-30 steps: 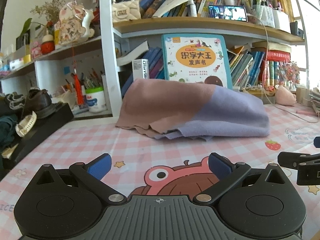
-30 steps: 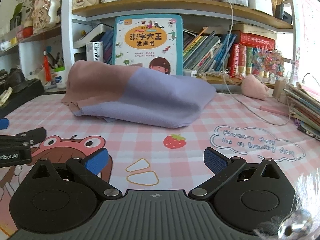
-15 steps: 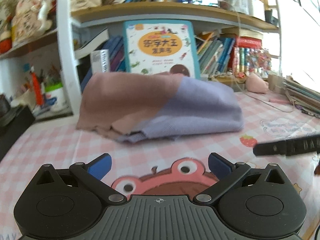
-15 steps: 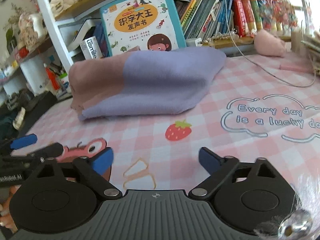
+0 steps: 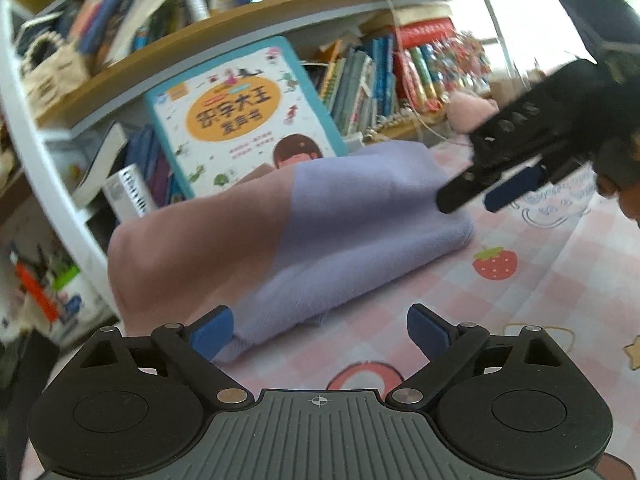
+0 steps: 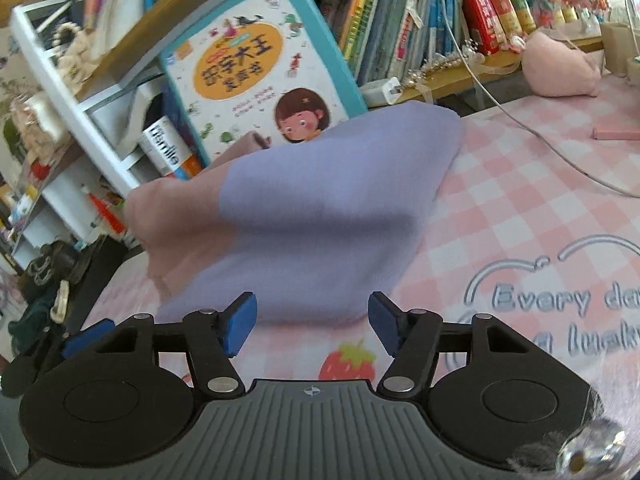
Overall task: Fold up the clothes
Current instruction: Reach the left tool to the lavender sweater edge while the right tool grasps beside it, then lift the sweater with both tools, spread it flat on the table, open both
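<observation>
Sweater (image 5: 288,240), pink and lilac, lies bunched on the checked tabletop (image 5: 560,300) before the teal picture book (image 5: 240,120); soft and limp, best pinched at its near hem. Left gripper (image 5: 320,330) closes slightly, jaws wide, nothing between them, just short of that hem.

Right view: the right gripper (image 6: 312,324) is closing, its jaws seemingly clear of the sweater's lilac edge (image 6: 320,240). Crowded bookshelves (image 6: 440,20) stand behind the sweater.
</observation>
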The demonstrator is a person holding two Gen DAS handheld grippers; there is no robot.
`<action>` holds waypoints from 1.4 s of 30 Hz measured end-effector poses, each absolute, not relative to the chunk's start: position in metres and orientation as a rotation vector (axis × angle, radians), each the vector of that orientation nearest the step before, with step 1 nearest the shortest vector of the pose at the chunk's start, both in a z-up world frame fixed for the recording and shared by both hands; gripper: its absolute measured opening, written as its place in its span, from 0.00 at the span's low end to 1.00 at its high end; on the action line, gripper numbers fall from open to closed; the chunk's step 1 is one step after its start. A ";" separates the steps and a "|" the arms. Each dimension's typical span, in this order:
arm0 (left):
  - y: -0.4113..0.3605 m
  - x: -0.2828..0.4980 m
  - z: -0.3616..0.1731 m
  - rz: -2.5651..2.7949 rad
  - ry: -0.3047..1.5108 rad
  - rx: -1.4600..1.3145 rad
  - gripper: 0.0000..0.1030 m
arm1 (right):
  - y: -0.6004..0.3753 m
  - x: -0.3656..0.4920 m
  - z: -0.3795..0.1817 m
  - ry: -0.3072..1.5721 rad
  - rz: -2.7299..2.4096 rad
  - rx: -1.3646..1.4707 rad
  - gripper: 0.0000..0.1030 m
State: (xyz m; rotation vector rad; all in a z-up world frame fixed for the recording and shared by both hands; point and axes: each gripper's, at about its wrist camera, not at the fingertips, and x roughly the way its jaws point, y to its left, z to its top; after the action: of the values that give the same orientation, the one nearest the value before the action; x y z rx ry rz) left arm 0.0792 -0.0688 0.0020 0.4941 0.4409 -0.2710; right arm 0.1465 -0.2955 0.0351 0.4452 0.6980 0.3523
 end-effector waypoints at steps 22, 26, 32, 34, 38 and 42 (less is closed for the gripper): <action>-0.134 0.143 -0.031 -0.320 0.436 0.749 0.74 | -0.345 0.191 0.013 0.683 0.349 0.633 0.59; -0.132 0.156 -0.031 -0.344 0.473 0.655 0.35 | -0.355 0.191 0.009 0.692 0.355 0.693 0.59; -0.127 0.134 -0.012 -0.392 0.411 0.574 0.09 | -0.361 0.189 0.004 0.712 0.426 0.806 0.62; -0.121 0.117 0.001 -0.425 0.390 0.533 0.08 | -0.362 0.188 0.003 0.704 0.453 0.852 0.62; -0.110 0.077 0.023 -0.475 0.352 0.481 0.07 | -0.366 0.187 -0.002 0.693 0.497 0.967 0.62; -0.099 0.043 0.037 -0.498 0.348 0.422 0.07 | -0.368 0.188 -0.009 0.701 0.519 1.068 0.62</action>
State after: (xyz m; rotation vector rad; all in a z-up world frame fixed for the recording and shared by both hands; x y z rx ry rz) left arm 0.0430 -0.0991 0.0365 0.4224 0.3480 -0.4976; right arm 0.1878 -0.3678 -0.0092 1.0677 0.7011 0.5194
